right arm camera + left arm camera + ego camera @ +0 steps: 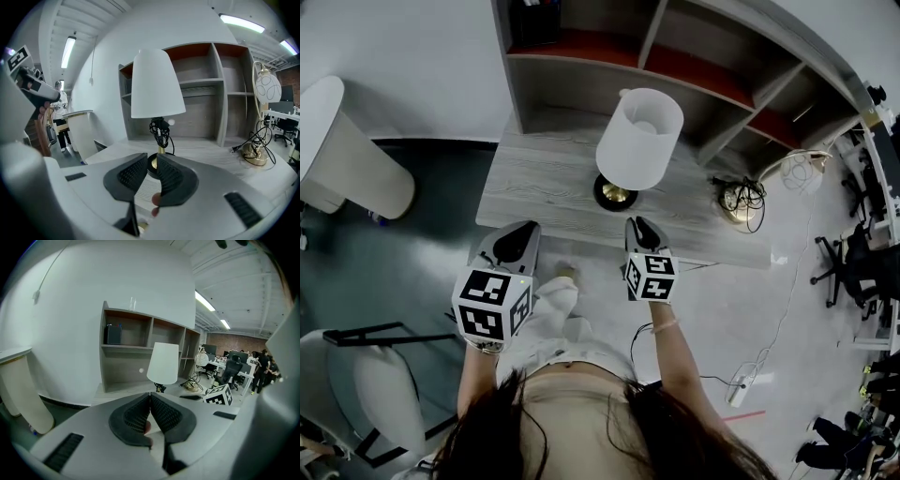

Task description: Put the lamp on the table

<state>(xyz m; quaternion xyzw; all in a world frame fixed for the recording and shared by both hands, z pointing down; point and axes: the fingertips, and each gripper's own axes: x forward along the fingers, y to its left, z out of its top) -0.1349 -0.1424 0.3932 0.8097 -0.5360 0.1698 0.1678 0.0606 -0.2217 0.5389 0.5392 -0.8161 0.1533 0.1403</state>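
Observation:
The lamp (639, 139), with a white shade, a brass stem and a dark round base, stands upright on the grey wooden table (534, 183) in front of the shelf unit. In the right gripper view the lamp (157, 84) rises just beyond the jaws, its cord bundled on the stem. My right gripper (149, 161) hovers over the table's near edge, its jaws a narrow gap apart with nothing between them. My left gripper (150, 397) is shut and empty, left of the lamp (163, 363) and short of the table. Both grippers hang clear of the lamp in the head view.
A second lamp with a gold base (736, 202) and a tangled cord sits at the table's right end. The open shelf unit (675, 56) stands at the back of the table. A white rounded counter (347, 150) is to the left, and a chair (375, 384) at the lower left.

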